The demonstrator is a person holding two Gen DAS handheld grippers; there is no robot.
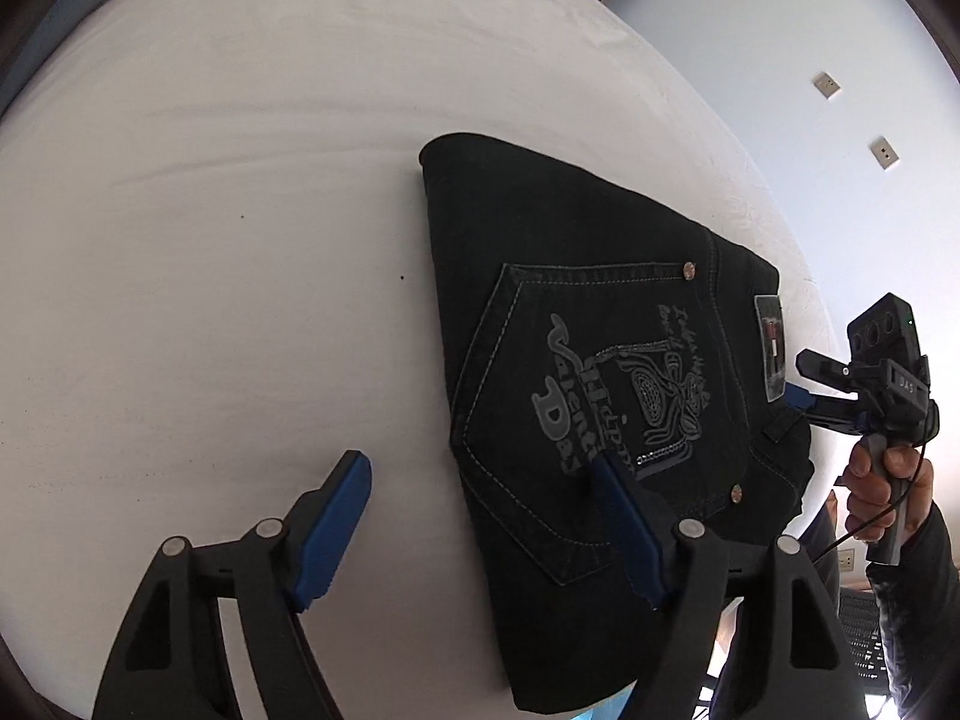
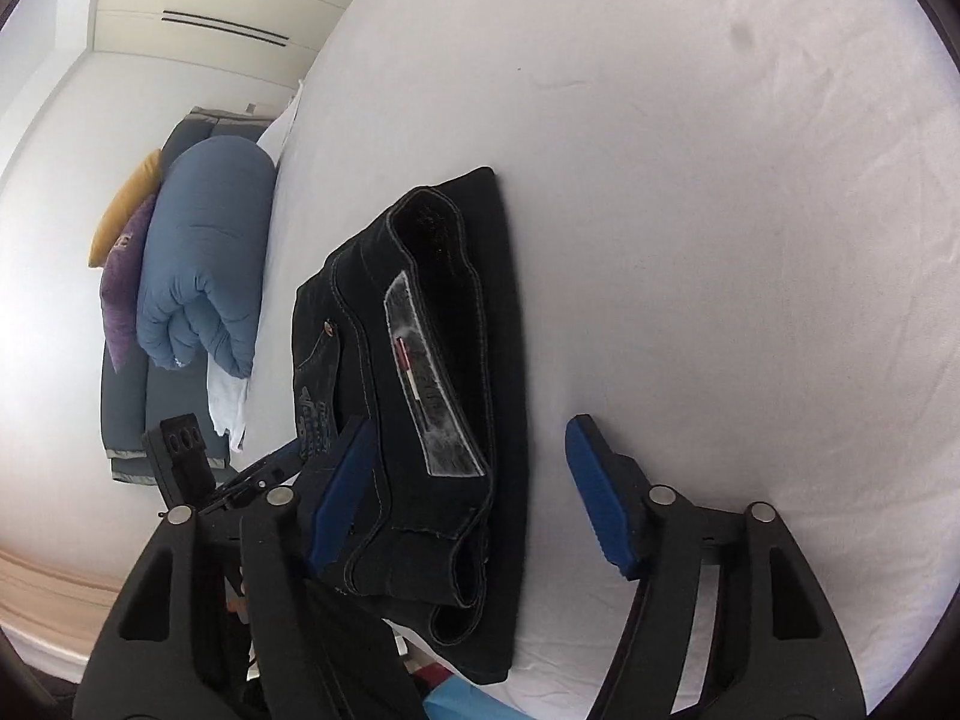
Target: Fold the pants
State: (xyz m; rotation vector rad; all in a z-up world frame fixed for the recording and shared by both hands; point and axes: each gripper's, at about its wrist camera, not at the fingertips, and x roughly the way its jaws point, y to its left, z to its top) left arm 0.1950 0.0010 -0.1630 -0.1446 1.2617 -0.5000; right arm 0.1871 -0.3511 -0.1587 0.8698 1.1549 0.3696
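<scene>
Black jeans [image 1: 600, 372] lie folded into a compact stack on the white bed sheet [image 1: 240, 240], back pocket with pale embroidery facing up. My left gripper [image 1: 480, 462] is open; its right fingertip hovers over the pocket and its left fingertip over bare sheet, gripping nothing. In the right wrist view the jeans [image 2: 444, 300] show their waistband and leather patch. My right gripper [image 2: 471, 426] is open astride the waist end, its pads not pressing on the cloth. A hand [image 1: 888, 480] holds the right gripper [image 1: 807, 387] at the waistband side.
A rolled blue duvet [image 2: 204, 264] with purple and yellow cushions [image 2: 123, 288] rests on a grey seat beyond the bed's left edge. White wardrobe doors [image 2: 228, 6] stand behind. Wall sockets [image 1: 885, 153] sit on the pale wall.
</scene>
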